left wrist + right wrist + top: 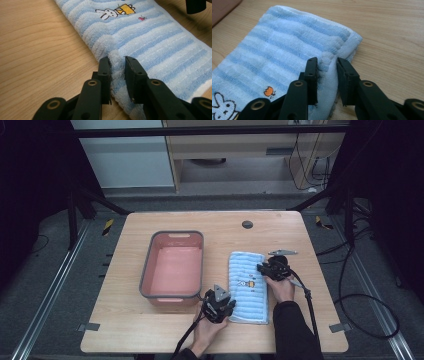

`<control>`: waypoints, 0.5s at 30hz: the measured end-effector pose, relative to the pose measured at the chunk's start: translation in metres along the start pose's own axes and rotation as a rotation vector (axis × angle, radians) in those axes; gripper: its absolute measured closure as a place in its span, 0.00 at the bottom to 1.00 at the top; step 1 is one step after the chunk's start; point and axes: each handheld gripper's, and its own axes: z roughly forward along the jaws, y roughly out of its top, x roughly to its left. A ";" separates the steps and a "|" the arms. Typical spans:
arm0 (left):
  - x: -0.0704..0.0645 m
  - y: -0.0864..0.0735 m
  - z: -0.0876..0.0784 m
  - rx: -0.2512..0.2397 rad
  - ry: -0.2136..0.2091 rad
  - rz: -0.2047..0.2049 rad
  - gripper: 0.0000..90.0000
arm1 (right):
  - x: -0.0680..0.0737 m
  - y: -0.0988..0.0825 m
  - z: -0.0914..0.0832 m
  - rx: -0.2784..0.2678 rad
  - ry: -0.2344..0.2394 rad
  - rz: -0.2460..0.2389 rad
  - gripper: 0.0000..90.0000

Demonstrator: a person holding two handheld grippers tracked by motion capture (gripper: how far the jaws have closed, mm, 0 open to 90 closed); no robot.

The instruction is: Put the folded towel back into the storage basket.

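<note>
The folded striped towel point(248, 287) is lain at centre-right of the table point(150, 325), beside the pink bin point(173, 265). Opposite edges are pinched by the left gripper point(117, 65) and right gripper point(327, 65), probably for lifting it level.

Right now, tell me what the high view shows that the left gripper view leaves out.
High view alone: the pink tub left of the towel, the right tongs at the towel's far right edge, and the person's hands. Left gripper view alone: the left tongs pinching a fold of terry, and the rabbit embroidery in detail. Shared: the blue striped towel lying on the wooden table.
</note>
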 end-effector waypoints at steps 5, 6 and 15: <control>-0.002 0.000 0.000 -0.007 0.006 0.009 0.90 | 0.001 0.000 -0.001 -0.002 0.013 0.000 0.87; -0.002 0.000 0.000 -0.007 0.004 0.008 0.91 | 0.001 0.000 -0.001 -0.002 0.013 -0.002 0.88; -0.001 0.000 -0.003 -0.023 -0.014 -0.005 0.94 | 0.003 0.004 -0.007 -0.023 0.011 -0.013 0.91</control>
